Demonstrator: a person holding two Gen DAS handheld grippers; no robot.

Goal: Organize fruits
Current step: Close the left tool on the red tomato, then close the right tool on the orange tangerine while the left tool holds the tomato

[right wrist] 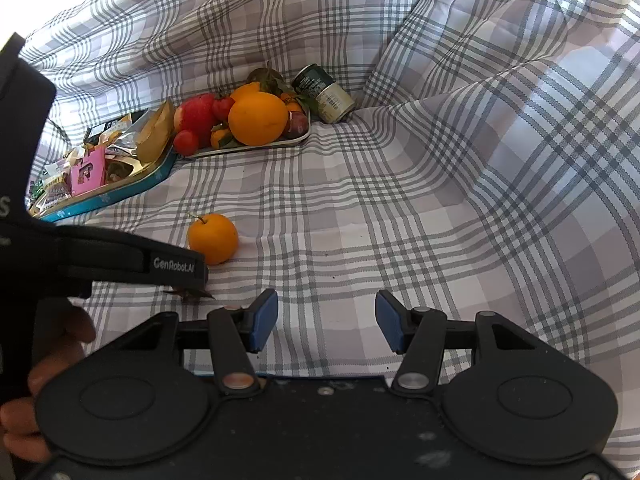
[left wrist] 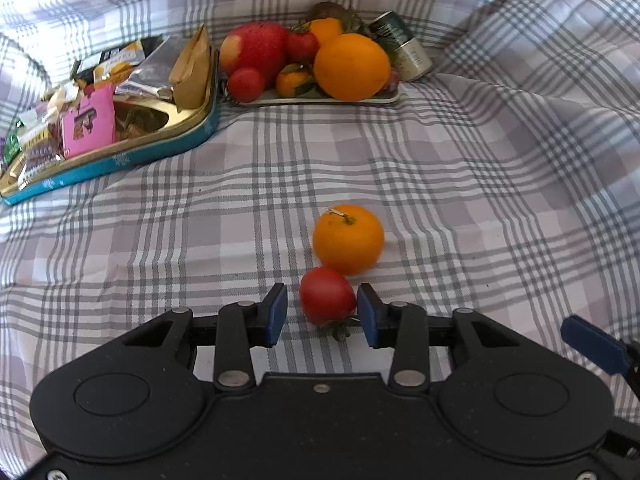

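Observation:
A small red tomato (left wrist: 327, 295) lies on the plaid cloth between the blue pads of my left gripper (left wrist: 322, 312). The jaws stand open, with a clear gap at the left pad. Just beyond the tomato, and touching it, sits a loose orange (left wrist: 348, 239), also seen in the right wrist view (right wrist: 213, 239). At the back, a pale plate (left wrist: 384, 100) holds a big orange, a red apple, tomatoes and mandarins. My right gripper (right wrist: 326, 320) hovers open over bare cloth to the right, with nothing between its fingers. The left gripper's body hides the tomato in the right wrist view.
A teal and gold tin tray (left wrist: 120, 160) full of snack packets sits at the back left. A green can (left wrist: 404, 46) lies on its side behind the plate. The cloth rises in folds at the back and right. A hand (right wrist: 24, 420) grips the left tool.

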